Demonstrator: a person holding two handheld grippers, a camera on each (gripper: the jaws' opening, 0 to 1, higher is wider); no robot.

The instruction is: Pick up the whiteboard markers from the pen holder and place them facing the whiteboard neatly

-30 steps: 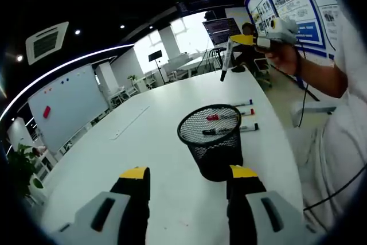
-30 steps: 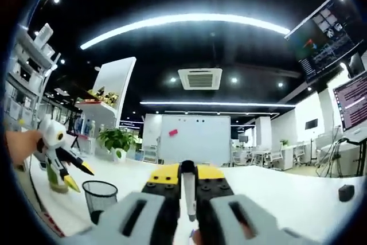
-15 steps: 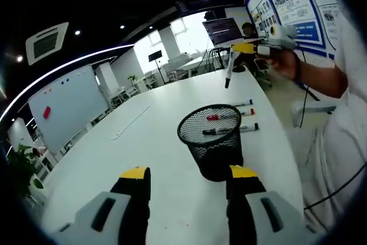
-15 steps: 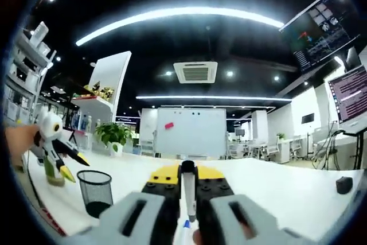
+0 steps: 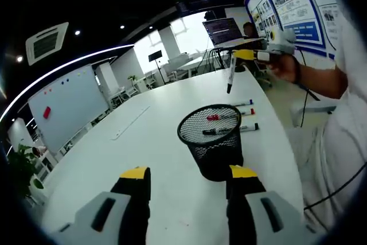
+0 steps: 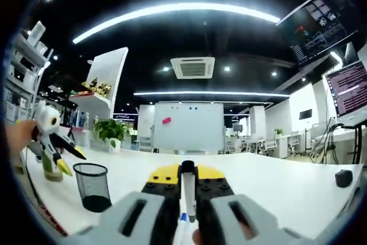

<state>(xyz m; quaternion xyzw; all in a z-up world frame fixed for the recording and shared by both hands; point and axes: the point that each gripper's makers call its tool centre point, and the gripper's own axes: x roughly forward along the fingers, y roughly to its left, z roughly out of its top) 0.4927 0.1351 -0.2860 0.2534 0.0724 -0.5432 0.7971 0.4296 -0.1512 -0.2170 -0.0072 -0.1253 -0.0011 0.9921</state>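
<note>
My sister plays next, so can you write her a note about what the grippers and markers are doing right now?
Right gripper: shut on a whiteboard marker, held in the air above the white table.
Left gripper: open and holding nothing, its fingers either side of the mesh pen holder.
Done: three markers lie side by side on the table beyond the holder.
Left: set the held marker down beside that row, pointing toward the whiteboard. What remains inside the holder cannot be told.

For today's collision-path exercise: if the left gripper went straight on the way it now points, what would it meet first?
Probably the black mesh pen holder on the white table, just ahead of the left gripper and slightly towards its right jaw; depth is uncertain.
</note>
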